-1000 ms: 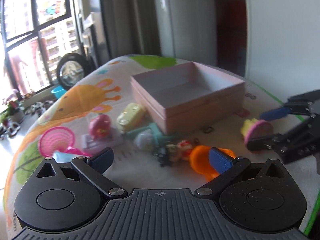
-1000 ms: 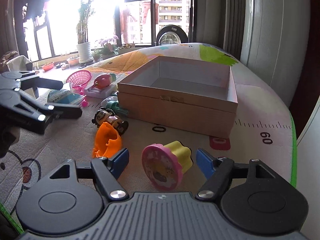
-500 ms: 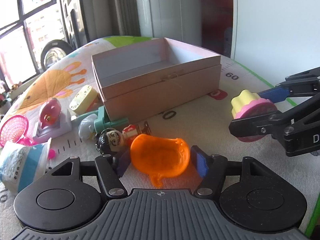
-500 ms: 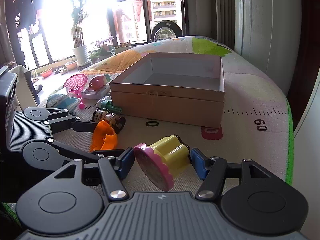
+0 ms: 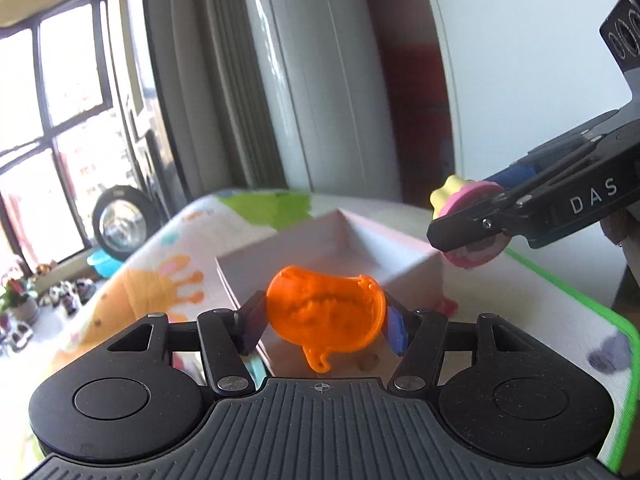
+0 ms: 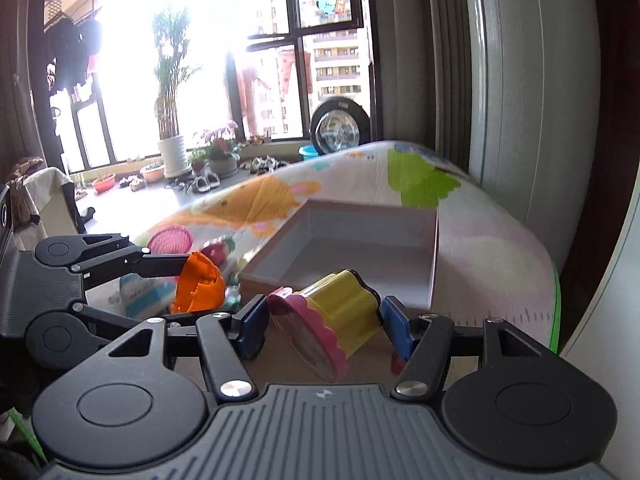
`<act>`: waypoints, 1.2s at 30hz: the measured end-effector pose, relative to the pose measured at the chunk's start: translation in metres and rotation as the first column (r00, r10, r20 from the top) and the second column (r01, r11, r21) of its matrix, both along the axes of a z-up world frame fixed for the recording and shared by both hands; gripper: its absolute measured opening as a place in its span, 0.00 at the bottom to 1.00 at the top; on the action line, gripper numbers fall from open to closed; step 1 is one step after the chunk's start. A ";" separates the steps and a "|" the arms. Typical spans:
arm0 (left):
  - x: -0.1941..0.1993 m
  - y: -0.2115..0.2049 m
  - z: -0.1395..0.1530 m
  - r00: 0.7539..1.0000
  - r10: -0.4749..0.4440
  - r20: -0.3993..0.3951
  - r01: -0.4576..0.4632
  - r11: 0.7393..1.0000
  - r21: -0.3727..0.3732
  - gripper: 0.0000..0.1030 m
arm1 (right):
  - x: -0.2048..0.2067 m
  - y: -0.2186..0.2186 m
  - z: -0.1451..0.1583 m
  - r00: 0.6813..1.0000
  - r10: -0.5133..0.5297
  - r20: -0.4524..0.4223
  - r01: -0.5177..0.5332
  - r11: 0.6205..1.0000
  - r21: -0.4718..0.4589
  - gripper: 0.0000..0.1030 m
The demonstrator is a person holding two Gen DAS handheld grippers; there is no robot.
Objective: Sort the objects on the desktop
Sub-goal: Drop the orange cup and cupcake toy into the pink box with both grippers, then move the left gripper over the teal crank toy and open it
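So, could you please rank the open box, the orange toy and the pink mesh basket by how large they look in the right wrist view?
1. Open box
2. Orange toy and pink mesh basket look similar; the toy is nearer, so I won't rank them.

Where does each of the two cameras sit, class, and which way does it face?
Left wrist view: sits on the left claw, looking forward along its fingers at the orange toy it grips and the open box beyond; the right claw enters from the right.
Right wrist view: sits on the right claw, looking over the yellow-and-pink toy it grips toward the box and window; the left claw enters from the left.
Shared: box, patterned mat, both toys, both claws.
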State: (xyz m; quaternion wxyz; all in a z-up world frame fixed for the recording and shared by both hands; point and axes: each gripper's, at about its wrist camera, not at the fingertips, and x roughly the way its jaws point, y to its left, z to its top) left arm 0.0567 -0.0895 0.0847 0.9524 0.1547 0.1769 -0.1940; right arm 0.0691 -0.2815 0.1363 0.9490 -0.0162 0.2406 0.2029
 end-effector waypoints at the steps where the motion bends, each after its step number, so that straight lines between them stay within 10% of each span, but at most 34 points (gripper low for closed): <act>1: 0.018 -0.002 0.006 1.000 0.019 0.008 -0.018 1.000 -0.010 0.62 | 0.016 0.001 0.008 0.999 -0.027 0.025 0.027 1.000 0.006 0.60; 7: 0.061 0.017 0.019 0.994 0.102 -0.023 -0.104 0.991 -0.082 0.96 | 0.075 0.002 0.022 0.993 -0.103 0.062 0.100 0.994 0.049 0.68; 18: 0.000 0.073 -0.067 0.967 0.161 -0.200 -0.151 0.987 0.062 0.97 | 0.009 0.060 -0.066 0.980 0.162 -0.113 -0.177 0.974 -0.140 0.70; 25: -0.006 0.119 -0.067 0.927 0.326 -0.185 -0.312 0.945 0.104 0.97 | 0.025 0.104 -0.097 0.946 0.241 -0.215 -0.272 0.954 -0.125 0.71; 29: -0.010 0.135 -0.057 0.925 0.309 -0.220 -0.315 0.949 0.009 0.97 | 0.030 0.124 -0.108 0.942 0.257 -0.215 -0.289 0.949 -0.128 0.71; 33: -0.008 0.127 -0.051 0.935 0.268 -0.230 -0.286 0.957 -0.046 0.98 | 0.025 0.130 -0.112 0.927 0.286 -0.244 -0.323 0.938 -0.125 0.38; 36: -0.001 0.108 -0.053 0.948 0.230 -0.222 -0.246 0.968 -0.048 0.98 | 0.010 0.118 -0.109 0.915 0.309 -0.260 -0.347 0.931 -0.116 0.38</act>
